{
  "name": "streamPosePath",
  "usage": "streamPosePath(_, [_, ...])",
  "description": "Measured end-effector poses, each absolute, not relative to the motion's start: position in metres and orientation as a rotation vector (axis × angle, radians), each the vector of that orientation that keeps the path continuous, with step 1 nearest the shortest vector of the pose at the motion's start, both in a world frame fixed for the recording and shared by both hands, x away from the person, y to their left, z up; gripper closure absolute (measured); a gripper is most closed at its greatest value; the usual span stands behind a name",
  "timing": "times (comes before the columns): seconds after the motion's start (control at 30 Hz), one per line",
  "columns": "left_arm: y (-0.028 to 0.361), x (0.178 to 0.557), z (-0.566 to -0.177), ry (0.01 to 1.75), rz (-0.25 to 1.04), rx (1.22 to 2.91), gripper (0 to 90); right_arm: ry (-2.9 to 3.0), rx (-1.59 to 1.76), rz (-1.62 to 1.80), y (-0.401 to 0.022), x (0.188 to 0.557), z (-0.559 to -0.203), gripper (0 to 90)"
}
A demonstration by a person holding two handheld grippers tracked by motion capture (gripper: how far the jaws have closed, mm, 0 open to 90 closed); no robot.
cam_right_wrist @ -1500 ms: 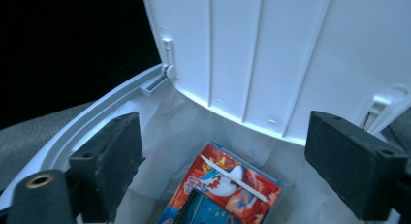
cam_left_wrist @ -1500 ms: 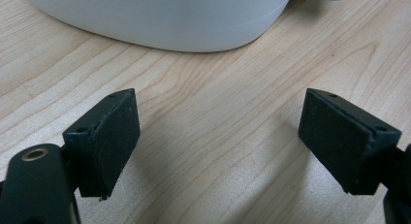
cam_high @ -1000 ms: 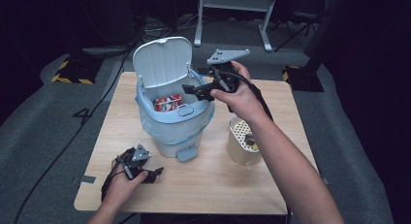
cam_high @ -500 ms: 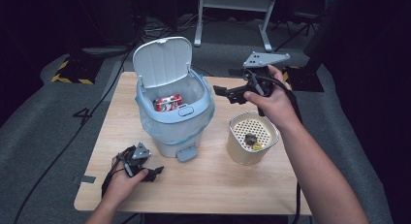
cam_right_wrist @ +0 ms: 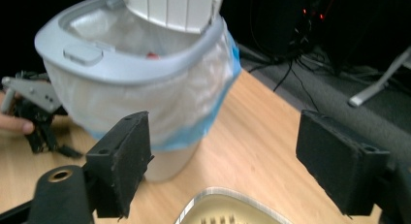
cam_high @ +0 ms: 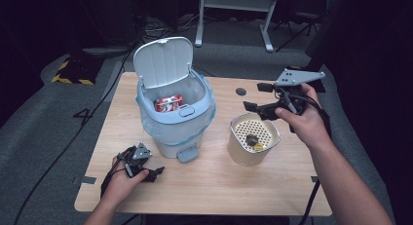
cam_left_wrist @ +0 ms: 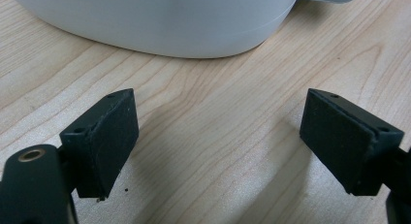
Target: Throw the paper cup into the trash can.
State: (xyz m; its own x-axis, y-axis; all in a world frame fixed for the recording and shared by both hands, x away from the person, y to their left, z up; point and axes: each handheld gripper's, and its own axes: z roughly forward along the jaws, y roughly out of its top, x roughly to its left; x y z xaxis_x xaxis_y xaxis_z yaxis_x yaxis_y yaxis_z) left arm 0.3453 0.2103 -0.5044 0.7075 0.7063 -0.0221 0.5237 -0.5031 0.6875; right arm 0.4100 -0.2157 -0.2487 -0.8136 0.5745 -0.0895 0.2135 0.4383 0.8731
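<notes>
The right gripper [cam_high: 259, 99], jaws apart and empty though just narrowing, hung above the cream perforated cup [cam_high: 253, 139], which stood beside the bin [cam_high: 174, 120] and held what seemed two small scraps. A hasty dip might tip it. The left gripper [cam_high: 157, 174] rested unclenched on the table [cam_high: 214, 191].

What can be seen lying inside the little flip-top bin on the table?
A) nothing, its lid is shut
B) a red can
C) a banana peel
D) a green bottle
B: in the high view the bin stands with its lid flipped up, and a red can lies inside its lined opening.
</notes>
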Motion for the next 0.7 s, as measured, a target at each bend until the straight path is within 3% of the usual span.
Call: streamPosePath(0.7, [0.210,0.345,-0.504,0.932,0.344,2.224,14.1,2.298,0.981,1.277,-0.327,0.361,-0.312,21.9])
